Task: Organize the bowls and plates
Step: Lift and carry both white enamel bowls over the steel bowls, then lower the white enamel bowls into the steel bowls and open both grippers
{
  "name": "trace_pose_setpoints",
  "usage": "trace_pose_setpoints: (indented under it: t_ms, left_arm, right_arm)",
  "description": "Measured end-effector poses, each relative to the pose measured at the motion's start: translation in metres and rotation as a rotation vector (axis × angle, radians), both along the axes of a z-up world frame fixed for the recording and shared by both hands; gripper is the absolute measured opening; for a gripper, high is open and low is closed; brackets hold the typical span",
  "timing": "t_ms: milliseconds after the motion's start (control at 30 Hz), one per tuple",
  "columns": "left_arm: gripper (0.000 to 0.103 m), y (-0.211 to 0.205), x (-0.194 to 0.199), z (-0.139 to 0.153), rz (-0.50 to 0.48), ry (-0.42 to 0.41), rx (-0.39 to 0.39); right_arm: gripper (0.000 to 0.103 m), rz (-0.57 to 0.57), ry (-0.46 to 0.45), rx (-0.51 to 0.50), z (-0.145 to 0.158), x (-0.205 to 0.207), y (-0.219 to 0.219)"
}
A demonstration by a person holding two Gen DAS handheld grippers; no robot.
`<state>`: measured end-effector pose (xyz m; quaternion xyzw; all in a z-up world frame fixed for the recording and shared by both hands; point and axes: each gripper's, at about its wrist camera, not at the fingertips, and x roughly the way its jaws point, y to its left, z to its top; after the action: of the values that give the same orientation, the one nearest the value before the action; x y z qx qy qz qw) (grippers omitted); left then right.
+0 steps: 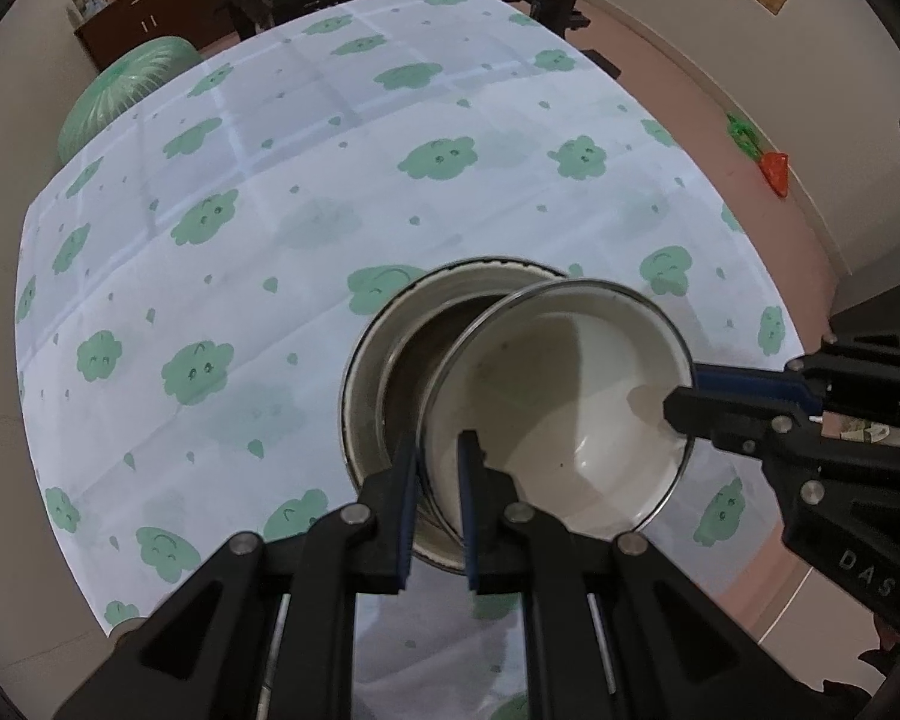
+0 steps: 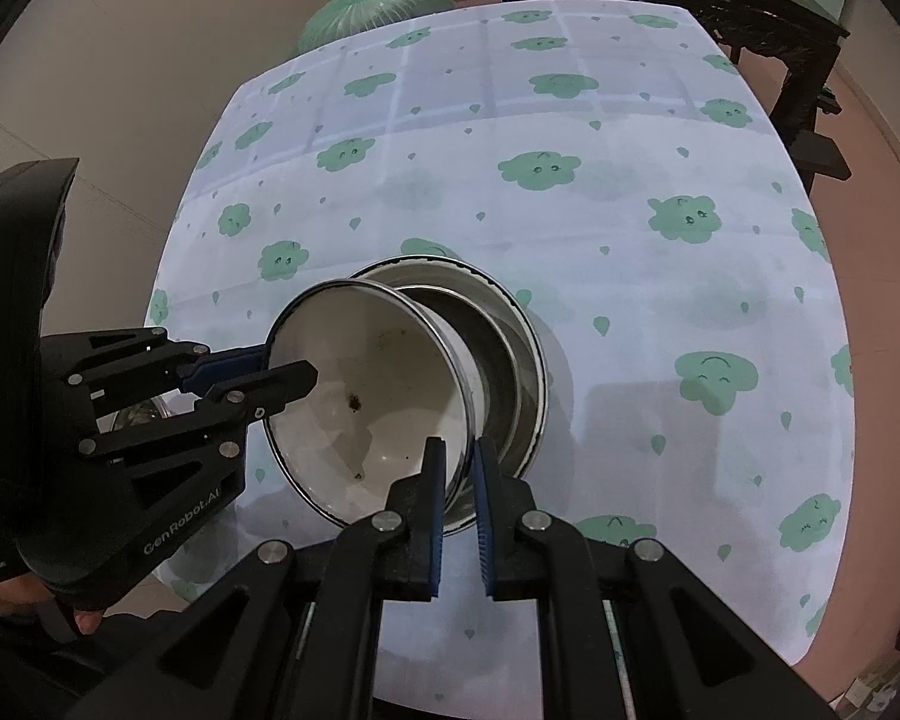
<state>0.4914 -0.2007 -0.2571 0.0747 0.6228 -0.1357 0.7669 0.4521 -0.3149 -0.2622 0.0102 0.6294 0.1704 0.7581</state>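
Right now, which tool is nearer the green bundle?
Left. The left tool grips the white bowl rim on the green bundle side; the right tool grips the opposite rim.

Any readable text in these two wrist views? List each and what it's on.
"GenRobot.AI": on the black body of the left gripper, seen in the right wrist view.
"DAS": on the black body of the right gripper, seen in the left wrist view; the word is cut off at the frame edge.
Small white print lower on the left gripper's body: too small to read.
White bowl, metal bowls, tablecloth: no text.
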Motion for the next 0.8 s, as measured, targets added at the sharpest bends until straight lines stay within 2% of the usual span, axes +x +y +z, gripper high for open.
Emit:
trace_pose_setpoints:
  t_ms: [800]
  left_arm:
    - [0.009,0.004,0.008,-0.022,0.017,0.048,0.011]
  right_arm:
    - [0.010,0.020,0.039,0.002,-0.019,0.014,0.005]
